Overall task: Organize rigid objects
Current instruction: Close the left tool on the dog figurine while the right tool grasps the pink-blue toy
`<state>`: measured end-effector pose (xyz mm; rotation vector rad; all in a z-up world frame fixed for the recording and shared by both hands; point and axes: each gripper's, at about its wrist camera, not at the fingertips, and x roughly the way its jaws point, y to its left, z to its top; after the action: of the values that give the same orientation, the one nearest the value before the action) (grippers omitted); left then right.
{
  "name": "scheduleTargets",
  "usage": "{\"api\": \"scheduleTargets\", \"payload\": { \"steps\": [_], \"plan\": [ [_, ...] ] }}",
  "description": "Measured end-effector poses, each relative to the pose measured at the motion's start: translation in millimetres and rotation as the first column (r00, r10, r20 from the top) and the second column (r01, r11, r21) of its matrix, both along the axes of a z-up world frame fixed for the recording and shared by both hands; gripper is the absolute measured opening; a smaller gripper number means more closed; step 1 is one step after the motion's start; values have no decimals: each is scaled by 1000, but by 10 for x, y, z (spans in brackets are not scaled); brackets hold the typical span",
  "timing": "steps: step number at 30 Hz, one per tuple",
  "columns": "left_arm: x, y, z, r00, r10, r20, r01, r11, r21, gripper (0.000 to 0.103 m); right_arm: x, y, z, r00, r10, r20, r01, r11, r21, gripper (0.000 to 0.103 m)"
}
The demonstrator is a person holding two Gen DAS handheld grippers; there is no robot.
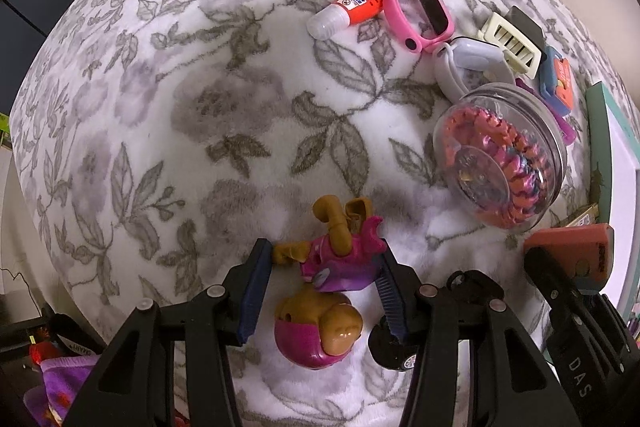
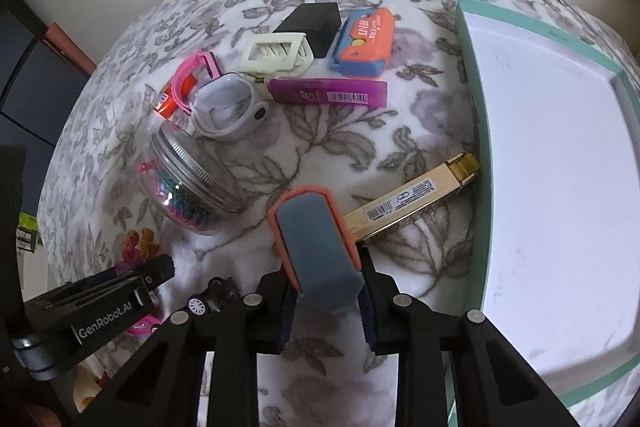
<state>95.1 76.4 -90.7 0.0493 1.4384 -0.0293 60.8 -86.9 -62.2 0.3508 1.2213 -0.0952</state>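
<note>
In the left wrist view a brown toy dog figure in a pink outfit (image 1: 332, 259) lies between my left gripper's (image 1: 324, 255) pads. One pad touches its arm and the other its skirt, so the gripper is shut on it, low over the floral blanket (image 1: 224, 115). A black toy car (image 1: 394, 351) sits under the right-hand finger. In the right wrist view my right gripper (image 2: 326, 301) is shut on a grey object with an orange rim (image 2: 316, 247), which stands up between the pads. The same orange object (image 1: 568, 255) shows at the left view's right edge.
A teal-rimmed white box (image 2: 474, 115) lies on the right, with a gold box (image 2: 412, 203) beside it. Behind are a clear jar of hair ties (image 2: 192, 179), a white watch (image 2: 228, 107), a pink watch (image 1: 416, 15), a glue tube (image 1: 352, 7), a cream clip (image 2: 276, 55) and a purple box (image 2: 328, 93).
</note>
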Motion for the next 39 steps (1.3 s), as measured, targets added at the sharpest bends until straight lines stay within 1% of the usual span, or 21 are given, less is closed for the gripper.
{"api": "scheduleTargets", "payload": {
  "steps": [2,4,7,11,19,23,30,33,39],
  "plan": [
    [10,16,0,1000,6,-1,-6,1000,-9,52,-6,20,39,1000,7,9,-7,1000,-9,27],
    [12,54,50,1000,17,0,-17,1000,-18,52,-13,32,91,1000,16,21,-16,1000,-13,23],
    [36,127,117,999,37,10,-37,999,-24,52,-32,29,160,999,20,30,-20,1000,-21,22],
    [64,190,194,998,54,31,-53,998,-30,52,-58,-11,188,999,12,40,-12,1000,2,22],
    [111,250,353,996,64,68,-61,997,-37,51,-88,-25,332,997,10,78,-11,1000,10,22],
    [112,245,456,994,70,83,-66,996,-52,51,-113,-60,397,996,0,92,-2,1000,15,21],
    [100,241,675,989,67,132,-56,995,-84,50,-131,-71,503,993,5,115,-6,1000,8,21],
    [101,224,719,987,68,142,-55,994,-92,50,-132,-61,509,993,10,113,-10,1000,2,21],
    [85,244,655,987,73,145,-60,994,-91,50,-138,-60,523,993,19,116,-19,1000,-2,21]
  ]
}}
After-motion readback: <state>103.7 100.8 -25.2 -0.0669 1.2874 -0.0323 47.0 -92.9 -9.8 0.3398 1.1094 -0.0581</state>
